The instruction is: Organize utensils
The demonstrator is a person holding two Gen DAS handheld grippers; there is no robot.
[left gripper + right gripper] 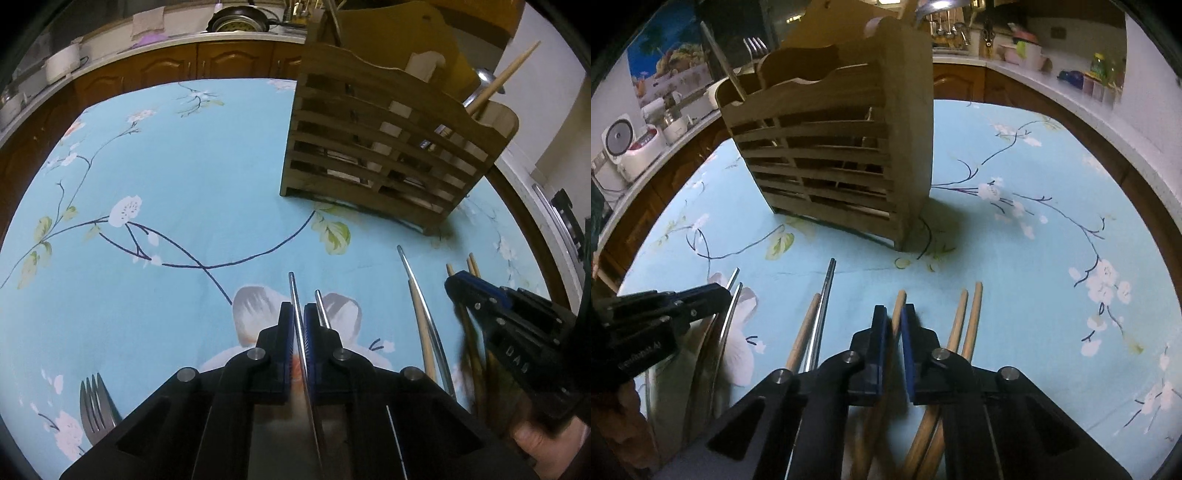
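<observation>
Clenched on a thin metal utensil handle, my left gripper pins it edge-on between its pads. Beside it my right gripper is squeezed onto one wooden chopstick; two more chopsticks lie just right of it. Ahead of both stands the slatted wooden holder on the floral cloth.
</observation>
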